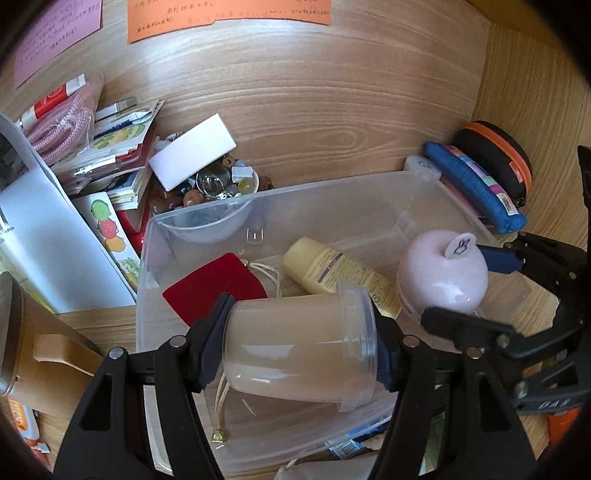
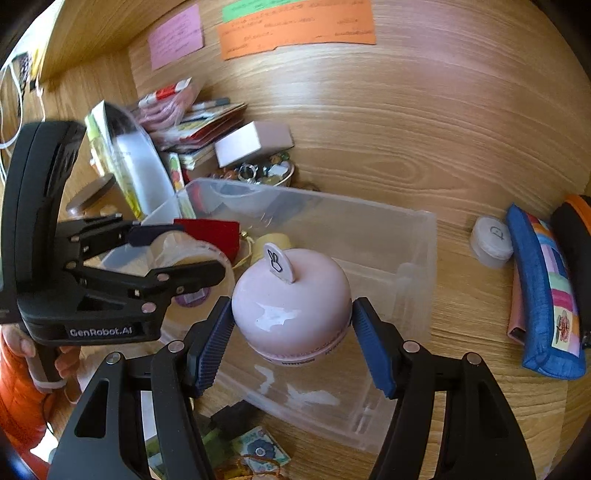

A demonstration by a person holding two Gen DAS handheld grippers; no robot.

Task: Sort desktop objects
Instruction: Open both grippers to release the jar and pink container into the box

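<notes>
The wooden counter (image 2: 424,147) is carrying one clear plastic bin (image 1: 332,192), lying open-topped, its long side running left to right in the left wrist view. Three paper notes are sticking to the back panel: one orange note (image 2: 295,29), one pink note (image 2: 175,37) and one green note (image 2: 258,5); their handwriting is too small to read.

The left tool (image 1: 301,350) is clamping one translucent jar (image 1: 295,350) above the bin. The jar is lying on its side, long axis horizontal, with its wider clear end pointing right. The tool's body is showing the lettering "GenRobot.AI" in the right wrist view.

The right tool (image 2: 291,325) is standing around one pink dome-shaped container (image 2: 291,299) over the bin, its pads (image 2: 214,347) close beside the dome's flanks, with a thin gap showing at the right one; whether they are gripping cannot be told. The dome is standing upright, its white tab (image 2: 279,264), printed with a small hand sign, pointing up.

Inside the bin, one yellow tube (image 1: 332,273) is lying diagonally, cap end toward the far left, beside one red pouch (image 1: 218,288). Its label text is unreadable.

One blue patchwork case (image 2: 543,295) and one small white round container (image 2: 491,240) are resting on the counter right of the bin.
</notes>
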